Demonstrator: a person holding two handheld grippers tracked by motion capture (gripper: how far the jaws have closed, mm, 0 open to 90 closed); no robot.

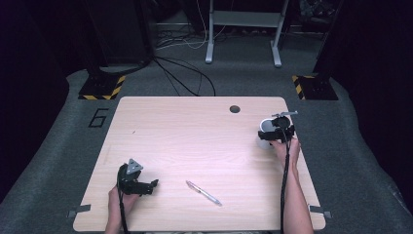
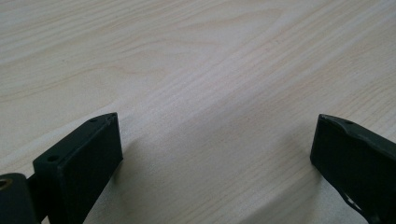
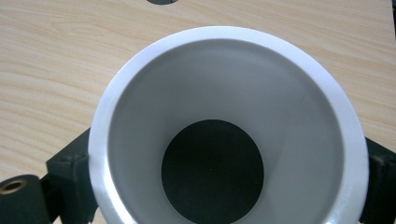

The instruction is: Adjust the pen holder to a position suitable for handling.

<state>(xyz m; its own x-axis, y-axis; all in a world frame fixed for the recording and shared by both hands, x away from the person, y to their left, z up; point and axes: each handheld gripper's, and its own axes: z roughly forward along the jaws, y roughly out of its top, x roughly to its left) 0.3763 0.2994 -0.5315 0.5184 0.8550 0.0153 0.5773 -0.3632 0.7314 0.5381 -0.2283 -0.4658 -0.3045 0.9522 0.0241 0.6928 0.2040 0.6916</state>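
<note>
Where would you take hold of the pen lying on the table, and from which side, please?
Grip the pen across the middle of its barrel, coming straight down from above. It lies flat on the table, slanting from upper left to lower right, so the jaws should be turned to close across that line. The left gripper stands open and empty on its left and seems the handier one.

table (image 1: 195, 146): light wood-grain laminate, looking smooth and matt, fine streaks showing
cup (image 3: 224, 116): white, looking like smooth plastic or glazed ceramic, rim catching a soft sheen, dark bottom inside
left gripper (image 2: 215, 154): black jaws looking like matt plastic, pads finely textured
right gripper (image 1: 278, 130): black matt body, grey metal-looking plate on top
pen (image 1: 203, 192): silvery, glossy, looking metallic
floor (image 1: 58, 146): grey carpet looking rough
</note>
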